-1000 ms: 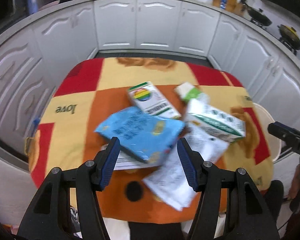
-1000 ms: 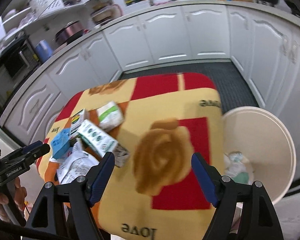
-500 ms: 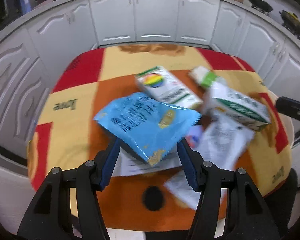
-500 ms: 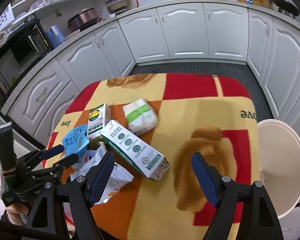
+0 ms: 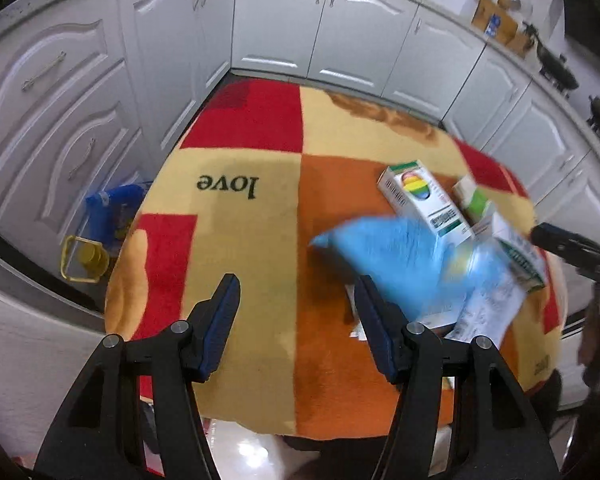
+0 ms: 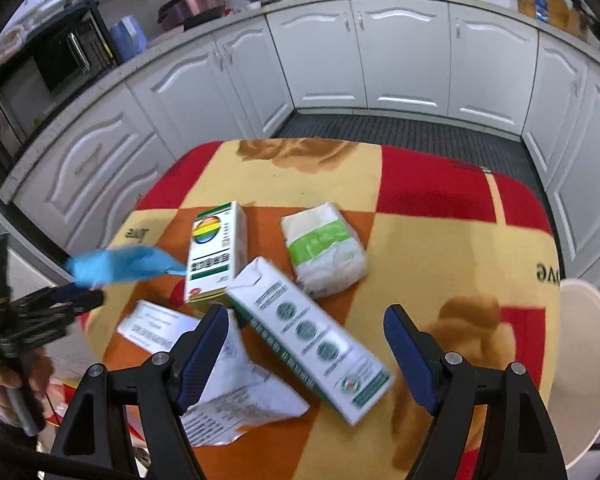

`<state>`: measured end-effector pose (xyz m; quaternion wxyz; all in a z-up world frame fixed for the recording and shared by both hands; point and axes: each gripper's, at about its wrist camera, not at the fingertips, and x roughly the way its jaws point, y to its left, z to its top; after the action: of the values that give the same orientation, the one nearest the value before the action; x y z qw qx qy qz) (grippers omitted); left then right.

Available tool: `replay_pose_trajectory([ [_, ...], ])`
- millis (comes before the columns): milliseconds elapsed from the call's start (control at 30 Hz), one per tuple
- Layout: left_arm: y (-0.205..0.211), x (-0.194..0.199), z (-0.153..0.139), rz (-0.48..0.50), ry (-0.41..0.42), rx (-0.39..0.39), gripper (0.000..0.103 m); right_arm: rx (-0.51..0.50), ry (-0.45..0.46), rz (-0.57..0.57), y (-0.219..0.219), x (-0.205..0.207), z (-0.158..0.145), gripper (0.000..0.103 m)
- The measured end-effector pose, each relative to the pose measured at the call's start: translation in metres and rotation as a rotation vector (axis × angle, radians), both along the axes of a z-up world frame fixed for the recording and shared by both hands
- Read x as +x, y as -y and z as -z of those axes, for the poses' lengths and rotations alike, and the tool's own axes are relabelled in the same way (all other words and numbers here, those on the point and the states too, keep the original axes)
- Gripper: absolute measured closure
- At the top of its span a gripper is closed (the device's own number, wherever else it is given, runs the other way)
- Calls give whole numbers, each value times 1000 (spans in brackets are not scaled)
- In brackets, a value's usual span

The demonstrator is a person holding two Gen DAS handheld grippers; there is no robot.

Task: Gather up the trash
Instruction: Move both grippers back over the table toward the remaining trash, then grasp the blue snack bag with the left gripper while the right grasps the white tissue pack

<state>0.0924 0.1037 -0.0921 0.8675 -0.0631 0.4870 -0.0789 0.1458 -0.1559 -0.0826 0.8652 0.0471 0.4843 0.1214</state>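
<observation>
A: What is lying on the checked tablecloth?
B: A long green-and-white carton, a rainbow-logo box and a blurred blue wrapper.
A: And the grippers?
B: The left gripper and right gripper are both hovering with jaws apart, holding nothing

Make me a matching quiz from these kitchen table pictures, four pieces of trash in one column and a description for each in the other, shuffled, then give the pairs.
Things:
1. snack bag
2. rainbow-logo box
3. long carton
4. tissue pack

Descriptions:
A. white with a green band
B. blue and blurred
C. row of round green emblems, between the right gripper fingers in view
D. multicoloured circle on its top face

Pairs: 1-B, 2-D, 3-C, 4-A
</observation>
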Motion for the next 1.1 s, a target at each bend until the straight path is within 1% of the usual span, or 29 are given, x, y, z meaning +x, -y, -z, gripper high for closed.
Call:
replay_pose_trajectory([
  [100, 0, 0, -7, 2, 1, -23, 45, 8, -1, 1, 2, 8, -2, 25],
  [167, -2, 1, -11, -4, 2, -64, 44, 16, -1, -4, 1, 12, -3, 25],
  [233, 2, 4, -12, -1, -20, -99, 39, 22, -4, -12, 0, 17, -2, 24],
  [300, 9, 7, -11, 4, -34, -134, 35, 18, -14, -25, -1, 24, 2, 22],
  [367, 16, 8, -9, -5, -42, -154, 32, 6, -32, -44, -3, 33, 6, 22],
  [467, 27, 12, -1, -36, -69, -167, 32, -23, -70, -68, -6, 48, 15, 22],
  [533, 32, 15, 4, -55, -81, -202, 31, -34, -98, -91, -8, 60, 22, 22],
  [567, 34, 17, 7, -64, -90, -209, 28, -33, -110, -102, -9, 65, 25, 22],
  [600, 39, 20, 12, -79, -106, -199, 26, -25, -118, -110, -9, 71, 28, 20],
  [633, 41, 23, 15, -87, -113, -191, 26, -15, -130, -113, -9, 78, 31, 18],
  [700, 44, 27, 21, -102, -118, -178, 25, -7, -147, -112, -8, 87, 33, 18],
  [833, 49, 31, 26, -110, -119, -162, 25, -6, -150, -93, -3, 98, 35, 18],
  [900, 50, 31, 28, -102, -120, -156, 25, 19, -189, -85, 3, 99, 41, 18],
  [933, 51, 31, 29, -97, -119, -151, 24, 29, -207, -89, 3, 97, 42, 18],
  [1000, 50, 30, 30, -89, -111, -149, 24, 65, -242, -151, -1, 87, 46, 18],
  [1033, 50, 31, 30, -87, -106, -149, 24, 64, -244, -181, -4, 80, 45, 18],
  [1067, 49, 31, 29, -89, -101, -148, 24, 43, -226, -177, -4, 77, 44, 18],
  [1100, 49, 30, 29, -91, -98, -147, 24, -2, -189, -158, -4, 74, 40, 18],
])
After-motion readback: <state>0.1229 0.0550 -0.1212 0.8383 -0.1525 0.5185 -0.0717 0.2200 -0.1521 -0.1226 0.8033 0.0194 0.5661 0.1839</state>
